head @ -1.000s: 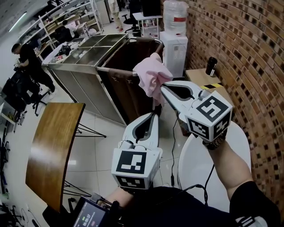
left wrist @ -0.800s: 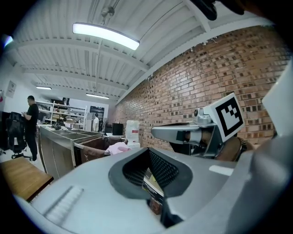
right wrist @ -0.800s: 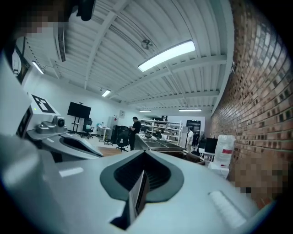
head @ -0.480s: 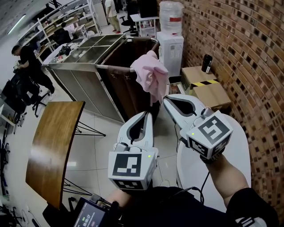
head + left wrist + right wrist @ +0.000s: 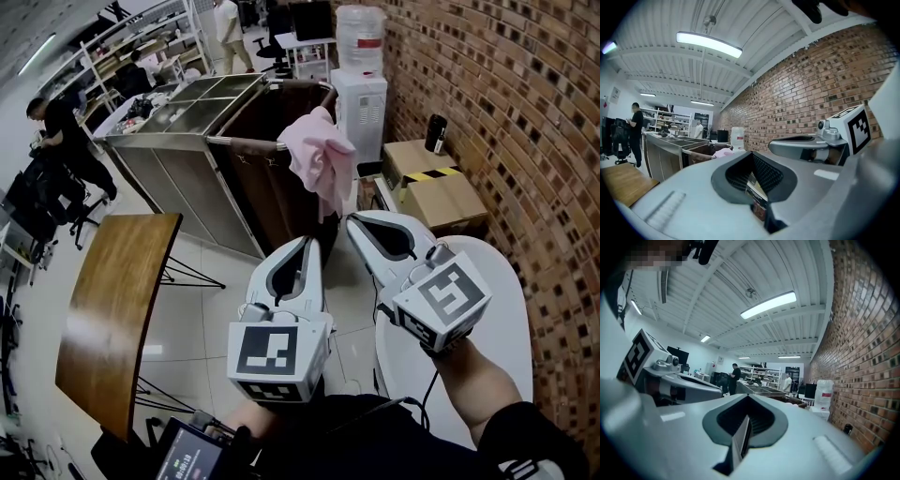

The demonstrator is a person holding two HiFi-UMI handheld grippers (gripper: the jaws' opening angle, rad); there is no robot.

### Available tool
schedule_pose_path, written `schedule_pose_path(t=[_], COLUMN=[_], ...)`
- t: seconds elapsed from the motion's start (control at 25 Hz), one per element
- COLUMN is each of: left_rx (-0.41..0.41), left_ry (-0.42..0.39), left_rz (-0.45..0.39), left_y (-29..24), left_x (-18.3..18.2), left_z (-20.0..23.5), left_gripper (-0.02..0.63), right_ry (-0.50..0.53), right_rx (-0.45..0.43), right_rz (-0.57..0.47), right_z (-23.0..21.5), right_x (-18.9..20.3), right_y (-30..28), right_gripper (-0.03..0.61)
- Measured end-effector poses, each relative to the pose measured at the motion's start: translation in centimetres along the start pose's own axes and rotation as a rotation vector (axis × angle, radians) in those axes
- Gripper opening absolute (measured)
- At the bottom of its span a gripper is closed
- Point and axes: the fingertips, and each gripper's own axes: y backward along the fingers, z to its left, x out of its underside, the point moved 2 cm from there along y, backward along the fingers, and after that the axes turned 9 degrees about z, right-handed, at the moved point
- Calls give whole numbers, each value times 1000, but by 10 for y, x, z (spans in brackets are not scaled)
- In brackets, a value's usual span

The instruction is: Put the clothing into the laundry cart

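Head view shows whole pink garment (image 5: 319,161) over cart (image 5: 267,192) rim — left claw (image 5: 312,244), right claw (image 5: 353,223) closed.

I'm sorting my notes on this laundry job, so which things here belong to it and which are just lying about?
Part of the job:
pink garment, draped on the cart's rim
laundry cart
left claw and right claw, both shut and empty

Just lying about:
water dispenser
cardboard boxes
black bottle
wooden table
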Motion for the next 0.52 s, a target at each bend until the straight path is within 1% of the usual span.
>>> schedule_pose_path(t=[0.08, 0.12, 0.2, 0.32, 0.4, 0.52], left_rx=[-4, -4, -3, 2, 9, 15], left_ry=[-36, -47, -38, -56, -43, 1], left_rz=[-76, -98, -81, -117, -88, 3], left_y=[-10, -12, -10, -6, -8, -19], left_x=[-4, -6, -8, -30, -46, -66], left_z=[5, 9, 14, 25, 28, 30], left_gripper=[2, 2, 2, 2, 2, 2], right_ry=[-31, -56, -55, -34, -26, 18], right_rx=[-3, -3, -2, 3, 5, 6], right_rz=[40, 69, 65, 38, 31, -12], right_z=[-2, 0, 2, 2, -6, -30], right_x=[6, 7, 2, -19, -36, -61], right_y=[-4, -5, -11, -19, -25, -35], right_gripper=[2, 2, 2, 2, 2, 0])
